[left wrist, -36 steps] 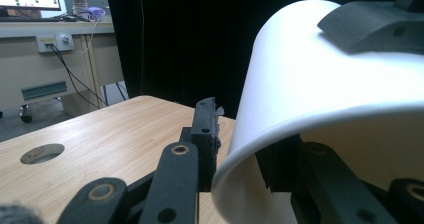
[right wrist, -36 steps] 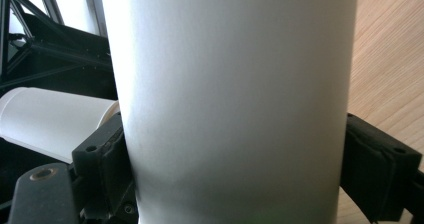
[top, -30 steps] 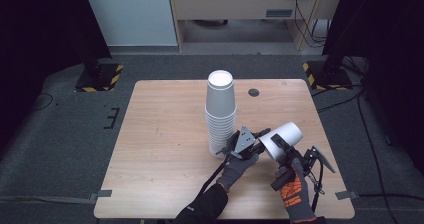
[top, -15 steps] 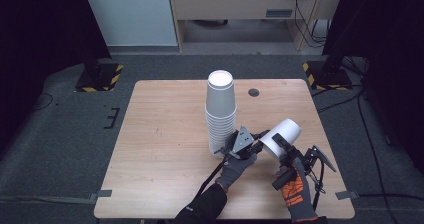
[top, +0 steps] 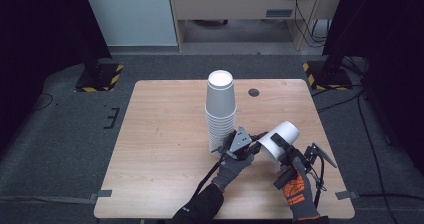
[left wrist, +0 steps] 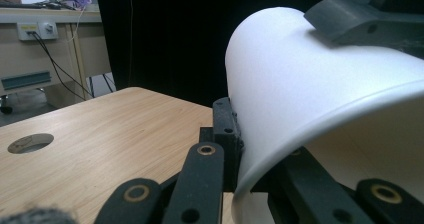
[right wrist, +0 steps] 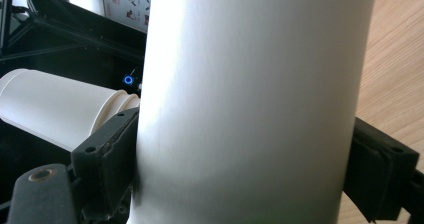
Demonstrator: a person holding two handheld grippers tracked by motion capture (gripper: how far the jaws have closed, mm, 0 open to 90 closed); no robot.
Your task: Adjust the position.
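A single white paper cup [top: 287, 130] is held tilted above the table's right front part. My right gripper [top: 278, 147] is shut on its body, and in the right gripper view the black pads [right wrist: 107, 154] press the cup [right wrist: 250, 84] from both sides. My left gripper [top: 256, 147] comes in from the left and is shut on the cup's rim. In the left gripper view its jaws [left wrist: 245, 146] pinch the thin wall of the cup [left wrist: 310, 84], one inside and one outside. A tall stack of upturned white cups [top: 220, 109] stands just left of both grippers.
The light wooden table [top: 165, 134] has a round cable hole [top: 254, 92] at the back right. The cup stack [right wrist: 50, 114] lies close beside the held cup. A dark grey floor with black stands and yellow-black bases [top: 100, 78] surrounds the table.
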